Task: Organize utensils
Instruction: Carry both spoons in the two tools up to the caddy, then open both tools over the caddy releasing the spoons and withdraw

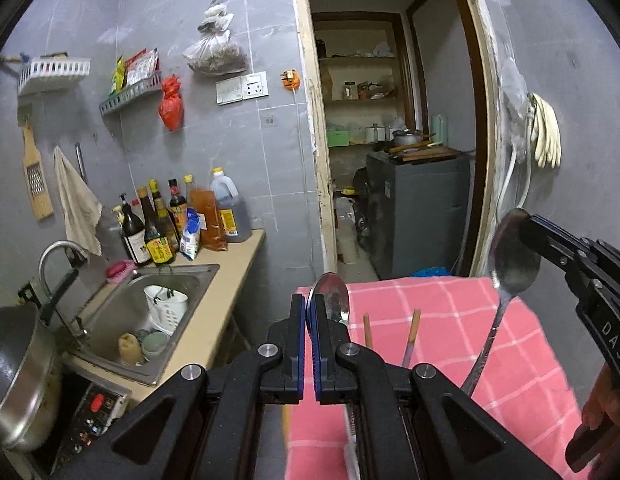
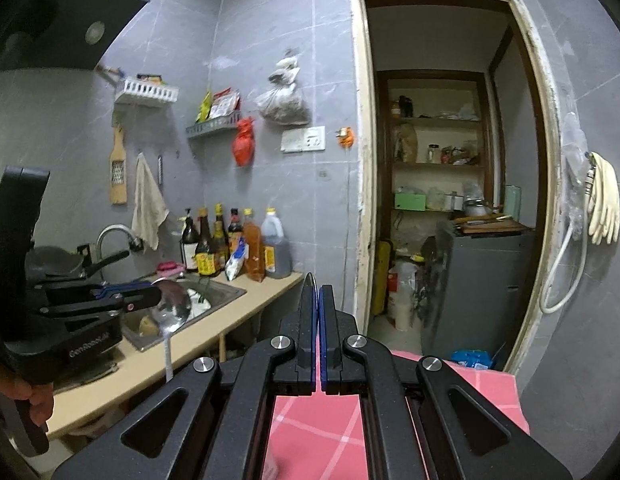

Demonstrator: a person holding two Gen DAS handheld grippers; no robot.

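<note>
In the left wrist view my left gripper (image 1: pixel 309 304) is shut on the bowl of a steel spoon (image 1: pixel 330 300), which pokes up past the fingertips. At the right my right gripper (image 1: pixel 524 226) is shut on the bowl of a second spoon (image 1: pixel 514 260), whose handle hangs down over the pink checked cloth (image 1: pixel 450 320). Two chopsticks (image 1: pixel 412 336) stick up behind my left fingers, their lower ends hidden. In the right wrist view the right gripper (image 2: pixel 319 292) pinches its spoon (image 2: pixel 310 280) edge-on. The left gripper (image 2: pixel 154 296) holds its spoon (image 2: pixel 172 306) over the counter.
A steel sink (image 1: pixel 190 280) with a white basket (image 1: pixel 166 308) and dishes lies at the left. Sauce bottles (image 1: pixel 162 232) line the counter (image 1: pixel 234 264). A pot (image 1: pixel 18 372) and a cooker panel (image 1: pixel 94 412) sit nearest. A doorway (image 1: pixel 394 140) opens onto a storeroom with a grey cabinet (image 1: pixel 422 204).
</note>
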